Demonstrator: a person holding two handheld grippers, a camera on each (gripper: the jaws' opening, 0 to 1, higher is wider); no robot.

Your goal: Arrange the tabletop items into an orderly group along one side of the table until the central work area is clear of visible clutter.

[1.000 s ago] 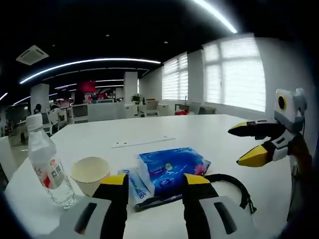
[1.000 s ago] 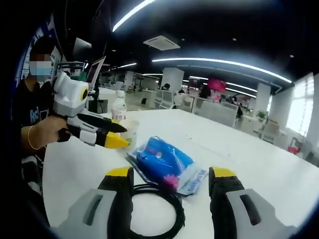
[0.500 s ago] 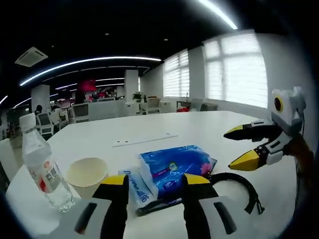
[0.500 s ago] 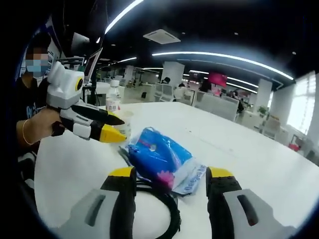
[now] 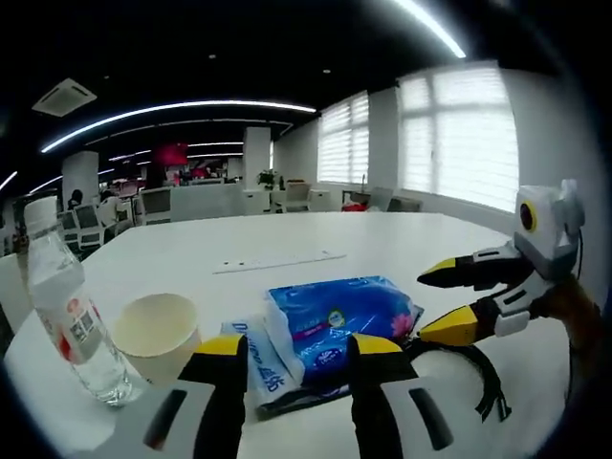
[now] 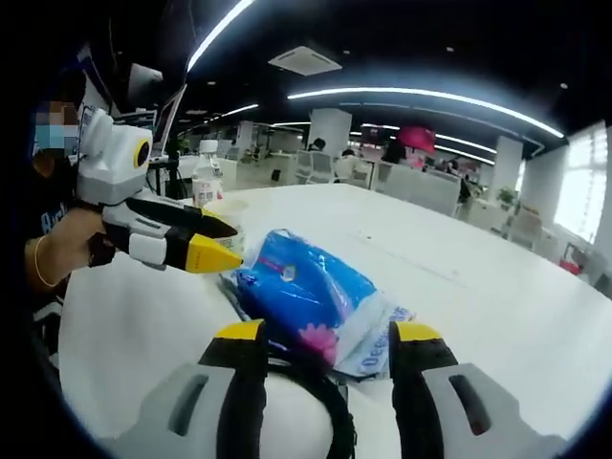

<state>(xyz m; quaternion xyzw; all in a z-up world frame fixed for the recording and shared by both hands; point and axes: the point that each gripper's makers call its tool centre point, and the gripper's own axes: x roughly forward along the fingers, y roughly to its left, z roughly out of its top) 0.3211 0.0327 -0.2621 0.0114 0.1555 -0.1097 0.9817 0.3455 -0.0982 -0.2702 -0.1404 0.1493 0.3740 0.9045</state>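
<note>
The blue tissue pack (image 5: 337,320) lies flat on the white bench (image 5: 287,244), straight ahead of the left gripper (image 5: 289,356), whose fingers stand apart with nothing between them. The pack's long axis runs roughly crosswise to them, so it looks too wide to take that way. The right gripper (image 6: 323,341), also spread wide and empty, comes at the pack's short end over a black cable loop (image 5: 478,368) and seems better lined up. A paper cup (image 5: 153,328) and a water bottle (image 5: 65,316) crowd the pack's left; beyond it the bench lies open.
</note>
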